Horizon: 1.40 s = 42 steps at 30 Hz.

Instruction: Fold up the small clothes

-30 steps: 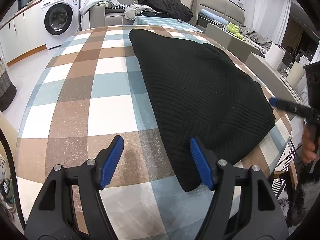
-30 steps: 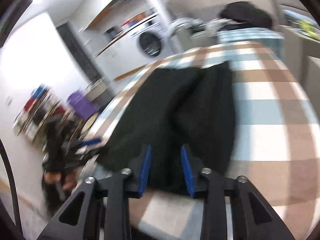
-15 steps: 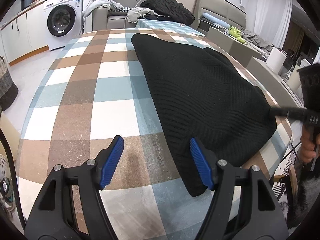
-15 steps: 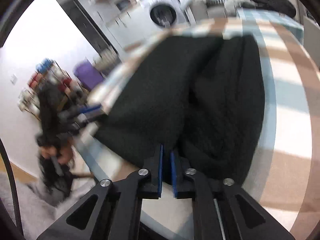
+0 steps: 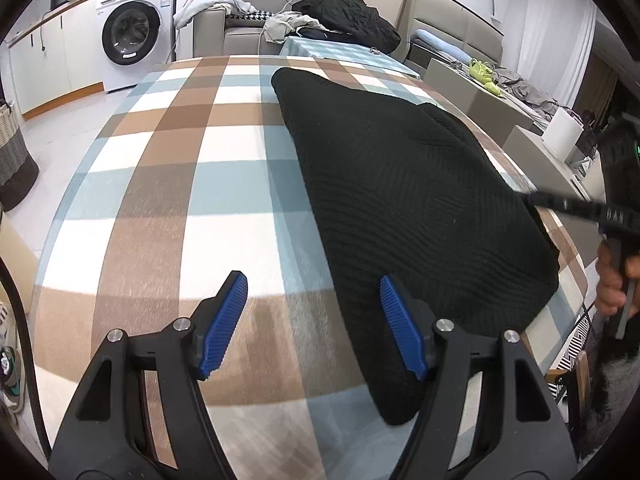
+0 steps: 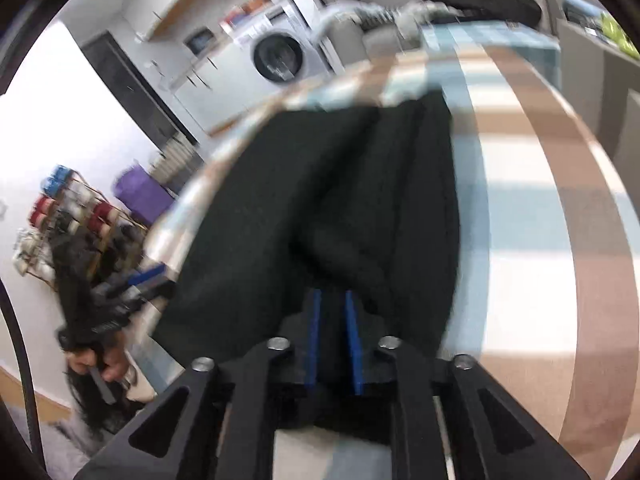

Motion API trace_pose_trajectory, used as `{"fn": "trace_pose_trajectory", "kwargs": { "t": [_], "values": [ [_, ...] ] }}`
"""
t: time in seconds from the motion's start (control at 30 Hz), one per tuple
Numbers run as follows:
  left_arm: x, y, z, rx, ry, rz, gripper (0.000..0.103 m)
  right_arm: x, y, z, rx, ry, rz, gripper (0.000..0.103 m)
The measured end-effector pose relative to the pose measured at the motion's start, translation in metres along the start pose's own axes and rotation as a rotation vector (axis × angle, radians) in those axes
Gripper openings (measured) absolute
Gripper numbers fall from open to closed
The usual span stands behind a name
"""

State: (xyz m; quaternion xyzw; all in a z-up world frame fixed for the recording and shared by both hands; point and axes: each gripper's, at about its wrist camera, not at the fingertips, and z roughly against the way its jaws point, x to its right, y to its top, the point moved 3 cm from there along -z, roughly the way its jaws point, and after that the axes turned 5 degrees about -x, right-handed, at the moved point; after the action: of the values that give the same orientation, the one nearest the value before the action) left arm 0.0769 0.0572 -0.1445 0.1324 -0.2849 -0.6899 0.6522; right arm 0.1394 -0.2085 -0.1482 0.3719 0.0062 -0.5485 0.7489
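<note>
A black ribbed knit garment lies on the checked tablecloth, spread from the far middle to the near right edge. My left gripper is open and empty, low over the cloth, its right finger beside the garment's near left corner. My right gripper is shut on the garment's near edge, cloth bunched between the blue pads; that view is motion-blurred. In the left wrist view the right gripper shows at the garment's right edge.
A washing machine and white cabinets stand at the back left. A sofa with piled clothes is behind the table. A woven basket sits on the floor at left. Side tables with a paper roll stand at right.
My right gripper closed from open onto the garment's near edge and lifted it slightly, bunching the cloth. My left gripper stayed open and pulled back a little.
</note>
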Motion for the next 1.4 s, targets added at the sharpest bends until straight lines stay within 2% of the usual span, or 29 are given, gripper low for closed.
{"fn": "trace_pose_trajectory", "kwargs": {
  "t": [0.03,0.1,0.17,0.23,0.3,0.37,0.4,0.43,0.47,0.5,0.57,0.6,0.63,0.7,0.77,0.8,0.87,0.93,1.03,1.07,1.1,1.13,1.17,1.23,1.27,1.33,1.4],
  "values": [
    [0.001,0.004,-0.001,0.003,0.005,-0.003,0.066,0.000,0.010,-0.002,0.016,-0.028,0.008,0.036],
    [0.003,0.012,-0.002,0.010,0.014,-0.012,0.066,0.003,0.031,-0.012,0.040,-0.081,-0.019,0.043],
    [0.005,0.020,-0.004,0.018,0.021,-0.022,0.067,0.017,0.050,-0.027,0.043,-0.083,-0.060,0.043],
    [0.005,0.027,-0.007,0.022,0.028,-0.027,0.066,0.030,0.061,-0.038,0.028,-0.132,-0.111,0.043],
    [0.005,0.032,-0.011,0.017,0.024,-0.027,0.066,0.036,0.071,-0.051,0.006,-0.154,-0.108,0.043],
    [0.004,0.036,-0.016,0.011,0.016,-0.024,0.066,0.040,0.076,-0.063,-0.009,-0.176,-0.113,0.031],
    [0.003,0.036,-0.018,0.009,0.012,-0.024,0.066,0.040,0.078,-0.063,0.000,-0.170,-0.101,0.014],
    [0.003,0.037,-0.019,0.008,0.009,-0.024,0.066,0.036,0.083,-0.059,0.026,-0.141,-0.080,0.005],
    [0.002,0.039,-0.020,0.008,0.005,-0.022,0.066,0.031,0.090,-0.051,0.073,-0.119,-0.051,0.005],
    [0.001,0.039,-0.021,0.007,0.002,-0.020,0.066,0.027,0.094,-0.046,0.108,-0.139,-0.024,0.005],
    [-0.001,0.039,-0.024,0.002,-0.002,-0.011,0.066,0.030,0.102,-0.045,0.116,-0.236,-0.019,0.005],
    [-0.002,0.039,-0.025,0.000,-0.004,-0.007,0.066,0.038,0.103,-0.052,0.077,-0.280,-0.035,0.005],
    [-0.003,0.038,-0.025,-0.002,-0.006,-0.006,0.066,0.043,0.101,-0.057,0.038,-0.306,-0.050,0.010],
    [-0.005,0.037,-0.026,-0.003,-0.012,-0.001,0.066,0.054,0.095,-0.067,-0.032,-0.330,-0.075,0.013],
    [-0.008,0.037,-0.026,-0.006,-0.016,0.006,0.067,0.050,0.090,-0.054,0.026,-0.293,-0.088,0.023],
    [-0.008,0.038,-0.027,-0.008,-0.019,0.011,0.067,0.047,0.089,-0.048,0.047,-0.272,-0.092,0.033],
    [-0.008,0.038,-0.027,-0.008,-0.020,0.010,0.066,0.030,0.086,-0.038,0.076,-0.206,-0.073,0.034],
    [-0.009,0.038,-0.028,-0.008,-0.024,0.011,0.066,0.011,0.083,-0.043,0.033,-0.099,-0.053,0.038],
    [-0.010,0.037,-0.028,-0.011,-0.033,0.022,0.067,-0.007,0.078,-0.068,-0.082,-0.036,-0.022,0.042],
    [-0.010,0.037,-0.028,-0.012,-0.034,0.026,0.067,-0.011,0.075,-0.075,-0.111,-0.045,-0.001,0.042],
    [-0.010,0.037,-0.028,-0.012,-0.037,0.029,0.067,-0.013,0.072,-0.085,-0.141,-0.082,0.031,0.027],
    [-0.010,0.037,-0.028,-0.014,-0.038,0.034,0.066,-0.016,0.072,-0.088,-0.148,-0.098,0.053,0.008],
    [-0.010,0.038,-0.028,-0.017,-0.040,0.041,0.066,-0.021,0.071,-0.083,-0.129,-0.090,0.065,0.008],
    [-0.004,0.040,-0.025,-0.007,-0.050,0.034,0.067,-0.034,0.078,-0.051,-0.023,-0.072,0.109,0.007],
    [0.000,0.040,-0.026,-0.008,-0.048,0.022,0.067,-0.036,0.081,-0.043,-0.008,-0.074,0.114,0.007],
    [0.007,0.039,-0.031,-0.028,-0.054,0.002,0.067,-0.034,0.082,-0.036,-0.006,-0.162,0.141,0.007],
    [0.012,0.036,-0.036,-0.048,-0.044,-0.012,0.067,-0.017,0.081,-0.054,-0.071,-0.237,0.096,0.007]
  ]
}}
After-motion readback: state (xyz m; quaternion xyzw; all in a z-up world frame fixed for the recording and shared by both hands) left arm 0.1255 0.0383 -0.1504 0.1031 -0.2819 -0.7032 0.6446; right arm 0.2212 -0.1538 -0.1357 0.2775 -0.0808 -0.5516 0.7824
